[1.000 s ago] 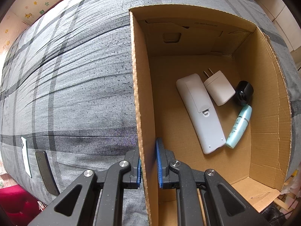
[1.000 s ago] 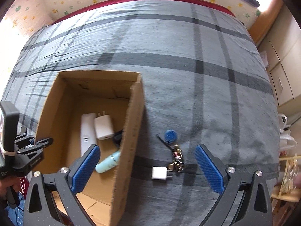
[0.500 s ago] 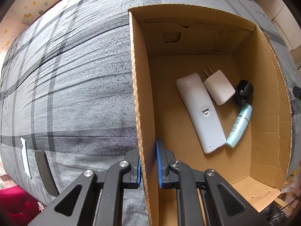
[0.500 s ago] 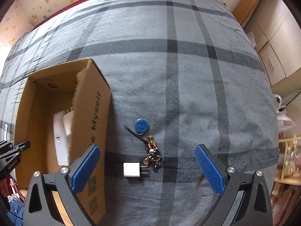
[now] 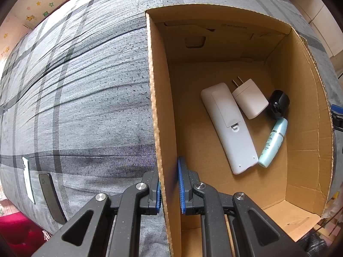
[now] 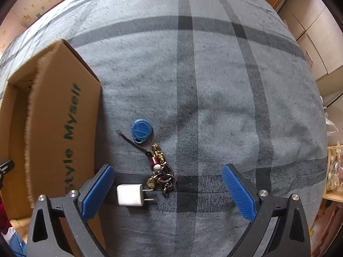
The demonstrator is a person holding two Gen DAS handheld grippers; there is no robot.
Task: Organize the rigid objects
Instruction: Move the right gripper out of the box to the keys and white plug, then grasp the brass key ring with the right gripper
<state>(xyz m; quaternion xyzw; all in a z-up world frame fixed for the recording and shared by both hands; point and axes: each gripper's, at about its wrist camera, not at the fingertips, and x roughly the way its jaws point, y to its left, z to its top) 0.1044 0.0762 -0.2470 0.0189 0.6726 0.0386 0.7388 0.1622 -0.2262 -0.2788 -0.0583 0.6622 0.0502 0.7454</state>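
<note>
Right claw (image 6: 168, 189) hangs wide apart over the plug (image 6: 130, 194) and keys (image 6: 159, 171), low in frame on the bed (image 6: 214, 85). Left claw (image 5: 169, 187) is clamped on the box (image 5: 163, 128) wall. Pickup is in hand; next, straddle the plug and close.

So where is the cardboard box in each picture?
Left wrist view: the cardboard box fills the right half, open, and the left tongs are shut on its near wall.
Right wrist view: the same box stands at the left edge, its printed outer wall facing us, beside the open right tongs.
Shared landmark: the grey plaid bedcover.
</note>
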